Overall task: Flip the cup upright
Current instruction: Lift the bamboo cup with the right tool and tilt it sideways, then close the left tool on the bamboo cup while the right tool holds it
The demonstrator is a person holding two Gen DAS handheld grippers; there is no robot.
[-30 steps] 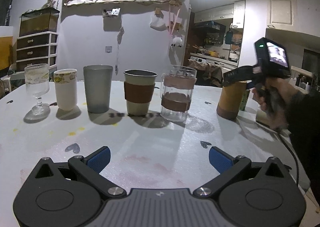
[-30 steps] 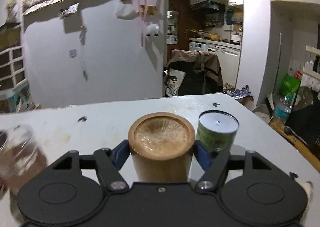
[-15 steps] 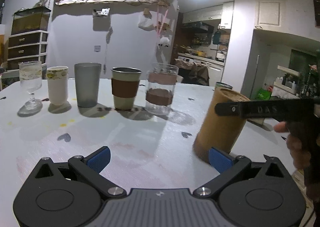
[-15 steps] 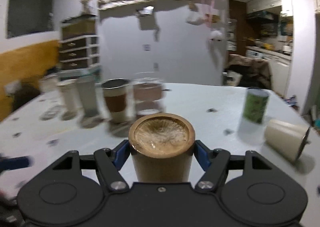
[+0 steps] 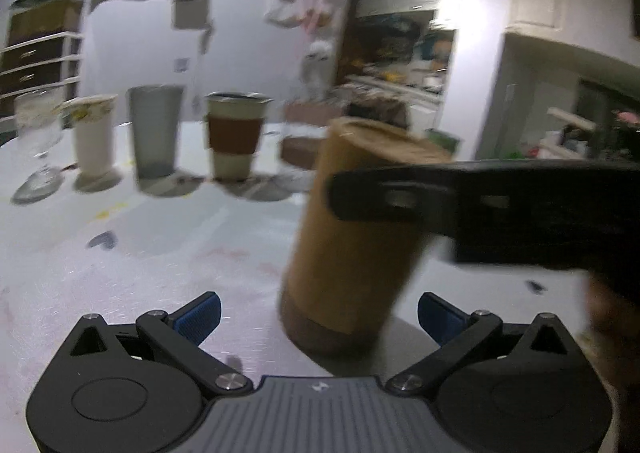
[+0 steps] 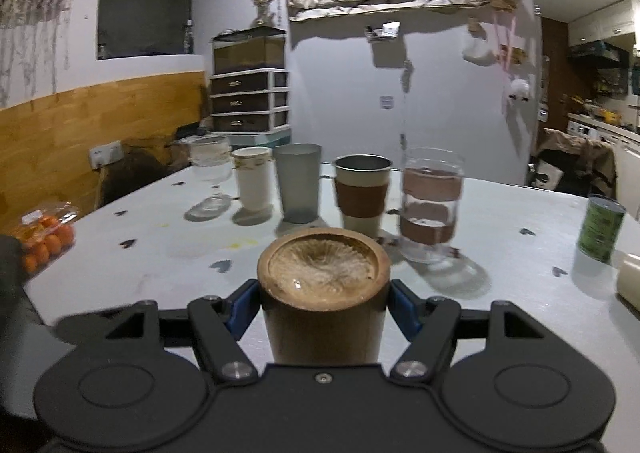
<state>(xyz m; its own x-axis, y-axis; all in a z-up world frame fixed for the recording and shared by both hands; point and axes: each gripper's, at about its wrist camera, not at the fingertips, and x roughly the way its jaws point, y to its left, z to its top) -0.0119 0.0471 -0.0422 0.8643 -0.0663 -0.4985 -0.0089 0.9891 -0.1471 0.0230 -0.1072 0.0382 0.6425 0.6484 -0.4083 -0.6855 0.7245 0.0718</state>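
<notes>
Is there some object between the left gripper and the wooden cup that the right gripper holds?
Nothing visible. The wooden cup, clamped by the right gripper, stands just ahead of the open left gripper, with only bare table between them.

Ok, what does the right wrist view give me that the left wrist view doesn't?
Only the right wrist view: the right tongs shut on the wooden cup, its closed base facing up, plus the oranges and green can. Only the left wrist view: the left tongs open, and the cup's full side, tilted. Both: the row of upright cups on the white table.
</notes>
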